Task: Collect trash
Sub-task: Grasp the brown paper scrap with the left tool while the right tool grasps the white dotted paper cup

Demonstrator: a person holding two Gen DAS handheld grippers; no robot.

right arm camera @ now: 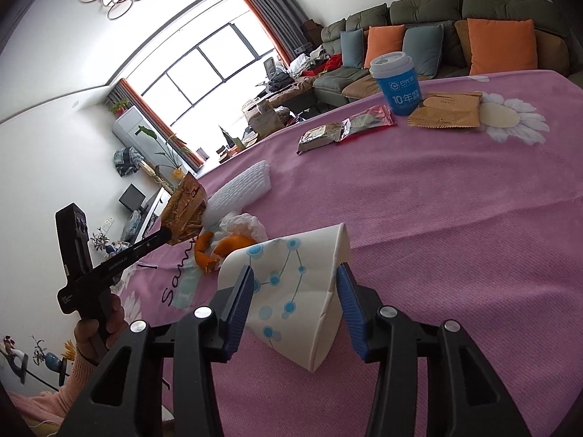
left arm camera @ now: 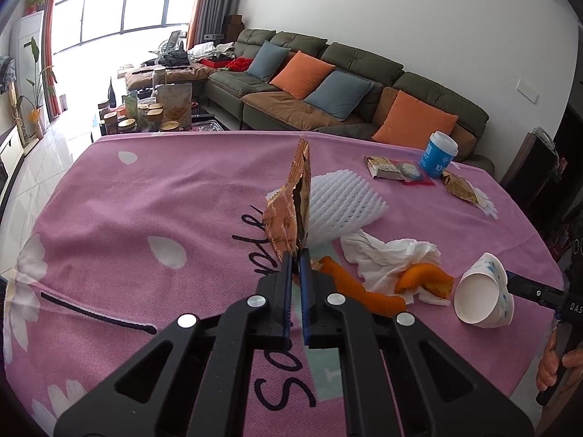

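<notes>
Brown wrapper (left arm camera: 291, 204): clamped at its lower edge by the left gripper (left arm camera: 299, 255), standing upright off the pink cloth (left arm camera: 145, 189); its top is torn open, the inside too dark to read.
Left gripper state: jaws drawn together, pinching the wrapper; only its tip shows in the right wrist view (right arm camera: 168, 235).
Paper cup (right arm camera: 291, 287): on its side between the blue pads (right arm camera: 238, 306) of the right gripper (right arm camera: 296, 284), squashed into a cone; open mouth faces the left wrist camera and looks white and bare inside (left arm camera: 477, 298).
Right gripper state: jaws partway in, both pads pressing the cup's wall.
Orange peel (left arm camera: 364, 291): on the cloth just beside the left gripper's fingers; a second piece lies partly wrapped in the crumpled tissue (left arm camera: 386, 258).
Foam net (left arm camera: 339, 207): white, behind the wrapper, its left part hidden by it.
Blue lidded cup (right arm camera: 395, 83): upright near the far edge, lid on, contents unseen.
Flat wrappers: two snack packets (right arm camera: 342, 129) overlapping beside the blue cup; a tan packet (right arm camera: 446, 111) lies on its other side.
Hands: the hand on the right gripper's handle is cut off at the frame edge (left arm camera: 554, 367); the left hand (right arm camera: 98, 327) grips its handle, pink sleeve below.
Background: sofa (left arm camera: 364, 83) with cushions; jars beyond the table, too small to tell.
</notes>
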